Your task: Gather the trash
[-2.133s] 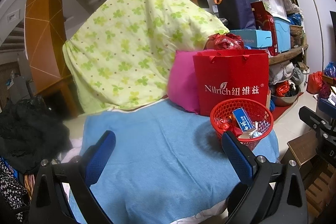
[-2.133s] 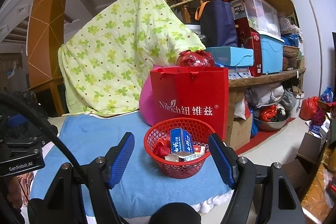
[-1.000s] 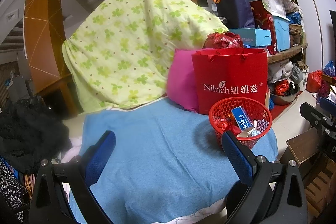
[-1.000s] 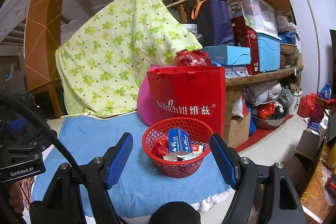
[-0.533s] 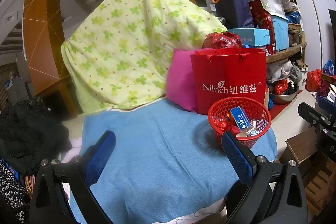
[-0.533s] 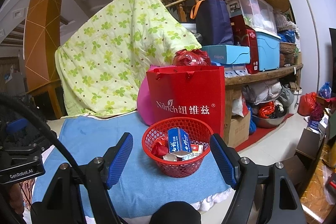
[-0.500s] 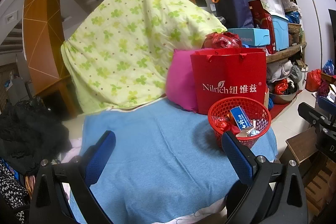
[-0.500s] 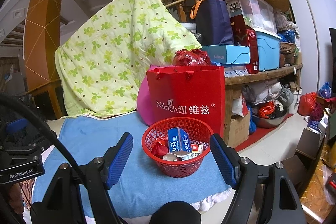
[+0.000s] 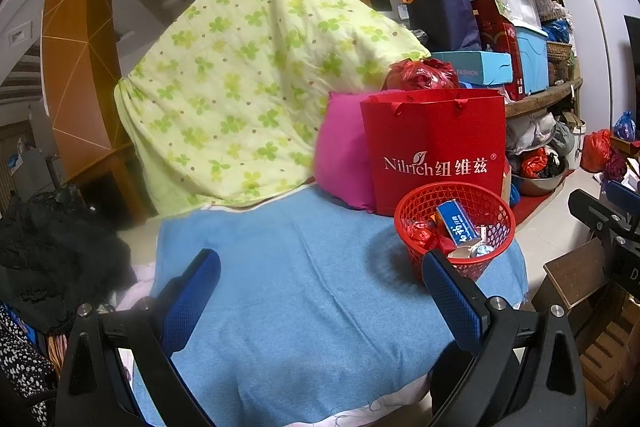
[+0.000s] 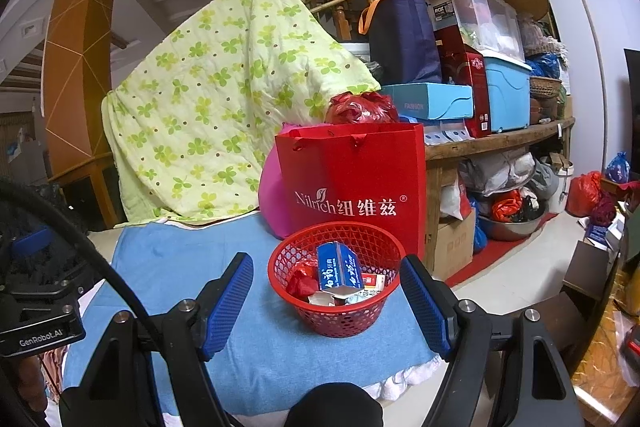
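Both hand-held grippers, left and right, gape empty; blue carton stands upright in red basket.

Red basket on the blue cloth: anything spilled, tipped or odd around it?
Nothing stands out. The red basket stands upright on the blue cloth, with the blue carton and wrappers inside it and nothing spilled beside it. It sits near the cloth's right edge, in front of the red bag. Both hand-held grippers are open and empty.
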The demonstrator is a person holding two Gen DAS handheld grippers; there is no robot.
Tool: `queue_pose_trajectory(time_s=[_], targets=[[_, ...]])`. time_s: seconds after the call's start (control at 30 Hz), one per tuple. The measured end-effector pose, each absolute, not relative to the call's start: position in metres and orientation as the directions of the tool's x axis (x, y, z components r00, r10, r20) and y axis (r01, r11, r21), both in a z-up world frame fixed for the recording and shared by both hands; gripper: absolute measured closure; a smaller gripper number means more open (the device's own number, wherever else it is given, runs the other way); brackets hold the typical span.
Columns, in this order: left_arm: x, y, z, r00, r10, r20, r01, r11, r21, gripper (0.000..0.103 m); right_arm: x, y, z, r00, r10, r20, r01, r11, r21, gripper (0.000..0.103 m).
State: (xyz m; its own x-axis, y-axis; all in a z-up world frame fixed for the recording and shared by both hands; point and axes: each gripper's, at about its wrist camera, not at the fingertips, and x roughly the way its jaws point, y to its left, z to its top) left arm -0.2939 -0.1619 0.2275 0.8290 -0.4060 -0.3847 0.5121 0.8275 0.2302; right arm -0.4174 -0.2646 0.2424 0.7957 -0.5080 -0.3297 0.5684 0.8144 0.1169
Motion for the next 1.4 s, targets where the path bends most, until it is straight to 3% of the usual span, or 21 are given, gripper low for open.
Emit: queue_pose_trajectory(time_s=[1.4], targets=[[-0.2960, -0.1613, 0.2210, 0.820, -0.414, -0.396, 0.525, 0.819, 0.231, 0.002, -0.4173, -0.2609, 0.2414, 0.783, -0.515, -0.349, 0.581, 0.806, 0.113, 0.024]])
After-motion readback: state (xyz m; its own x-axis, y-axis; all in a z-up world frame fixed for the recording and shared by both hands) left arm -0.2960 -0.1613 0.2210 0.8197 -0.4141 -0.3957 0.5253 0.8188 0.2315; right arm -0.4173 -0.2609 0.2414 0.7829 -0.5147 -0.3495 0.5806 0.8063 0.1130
